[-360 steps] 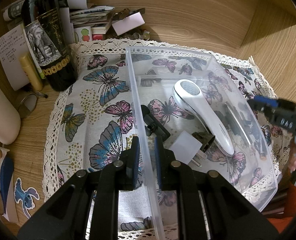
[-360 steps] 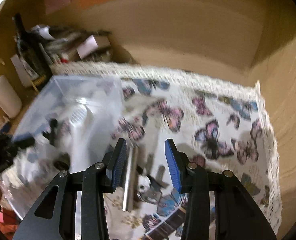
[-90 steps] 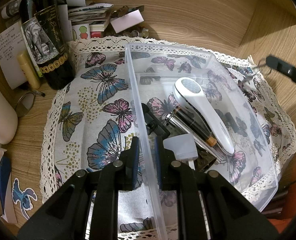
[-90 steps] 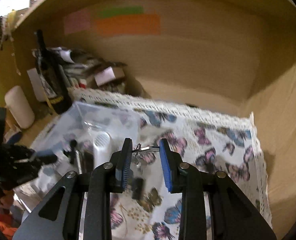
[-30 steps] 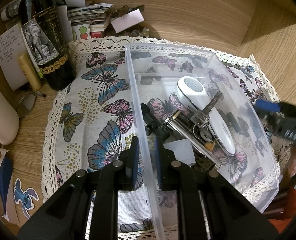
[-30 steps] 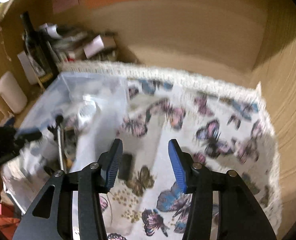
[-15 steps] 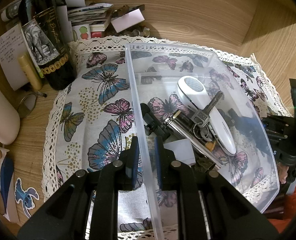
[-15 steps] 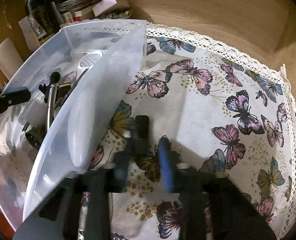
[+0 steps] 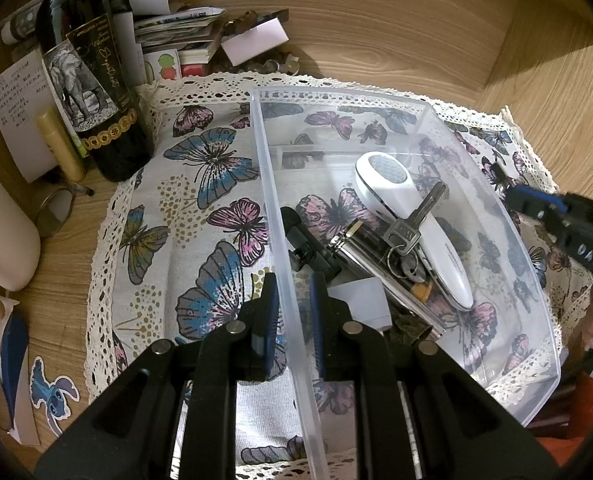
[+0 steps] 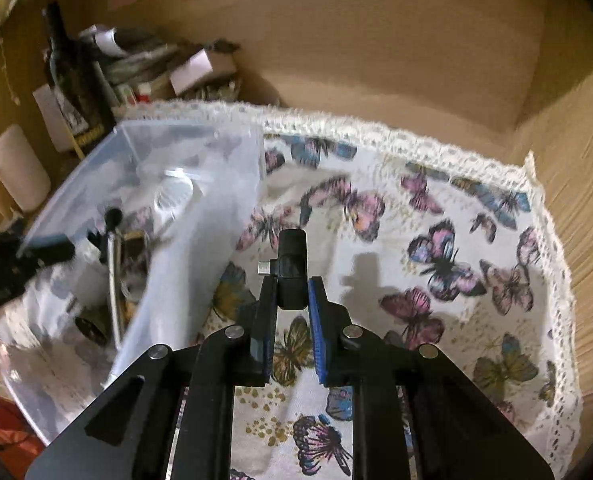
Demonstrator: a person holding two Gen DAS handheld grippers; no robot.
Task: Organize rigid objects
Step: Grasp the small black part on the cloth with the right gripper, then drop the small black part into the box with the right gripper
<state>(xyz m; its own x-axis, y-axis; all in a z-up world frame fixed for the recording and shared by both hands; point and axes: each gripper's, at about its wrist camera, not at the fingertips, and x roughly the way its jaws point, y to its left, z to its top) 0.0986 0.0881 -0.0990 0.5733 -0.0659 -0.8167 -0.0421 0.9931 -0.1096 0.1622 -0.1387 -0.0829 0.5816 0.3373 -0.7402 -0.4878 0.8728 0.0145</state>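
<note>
A clear plastic bin [image 9: 532, 312] lies on the butterfly cloth. My left gripper [image 9: 292, 300] is shut on the bin's near-left wall. Inside the bin lie a white handheld device [image 9: 416, 232], a bunch of keys [image 9: 406, 232], a metal tube [image 9: 372, 264], a white plug [image 9: 360, 300] and a small black piece [image 9: 308, 244]. In the right wrist view my right gripper [image 10: 292, 292] is shut on a small black adapter [image 10: 292, 268] with a metal plug on its left side, lifted above the cloth, just right of the bin [image 10: 200, 248]. My right gripper [image 9: 536, 204] also shows beyond the bin's right wall.
A dark wine bottle [image 9: 92, 92], papers and small boxes [image 9: 184, 36] crowd the back left corner. A cream cylinder [image 9: 0, 232] stands at the far left. Wooden walls close the back and right. The butterfly cloth [image 10: 436, 264] stretches right of the bin.
My right gripper has closed on the black adapter that lay on the cloth beside the bin and raised it off the cloth. The left gripper and the bin have stayed put.
</note>
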